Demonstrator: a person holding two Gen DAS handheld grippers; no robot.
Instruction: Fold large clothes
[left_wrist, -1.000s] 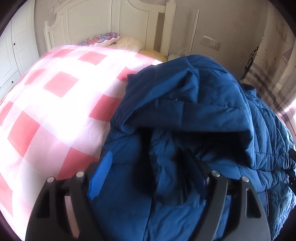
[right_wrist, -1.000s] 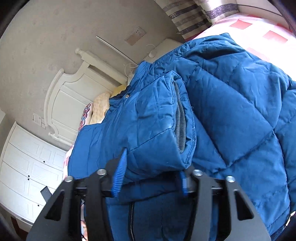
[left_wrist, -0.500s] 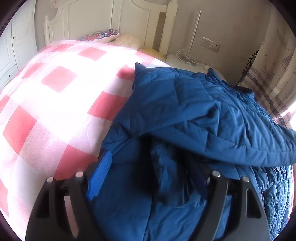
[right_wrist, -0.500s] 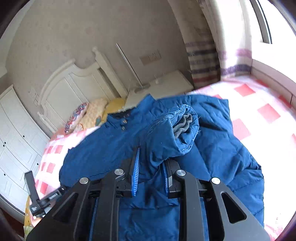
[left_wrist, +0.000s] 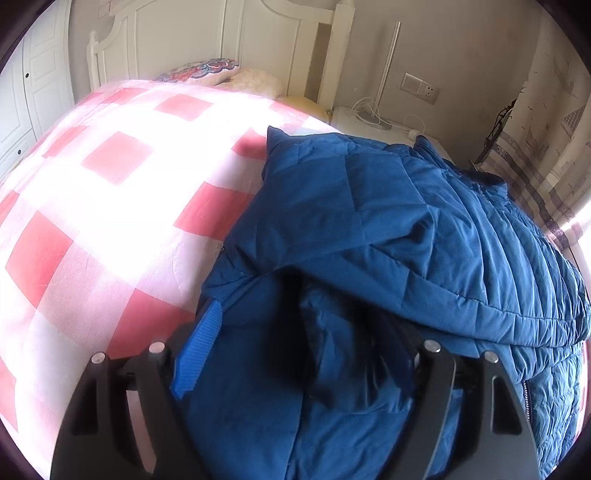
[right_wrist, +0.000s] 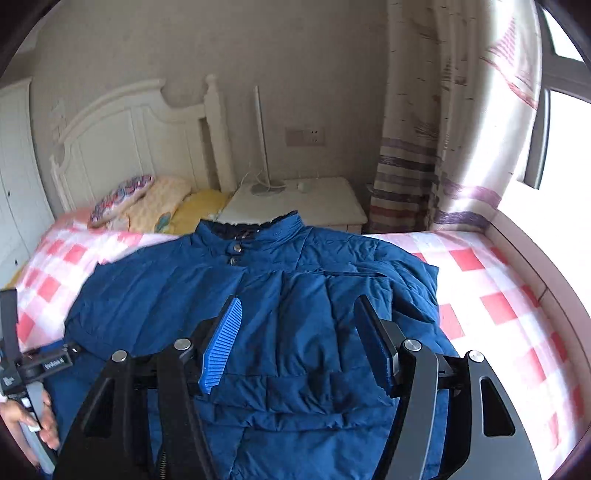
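Jaws of the right gripper (right_wrist: 299, 336) gape wide above the blue jacket (right_wrist: 295, 314), holding nothing. The left gripper (left_wrist: 306, 354) has jacket fabric bunched between its spread jaws; whether it grips is unclear.

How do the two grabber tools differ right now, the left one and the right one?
The left gripper has its jaws spread around a bunch of the blue jacket; the right gripper is open and empty. The left sits low against the fabric; the right hovers above the folded sleeves. Both are black with a ribbed blue finger pad.
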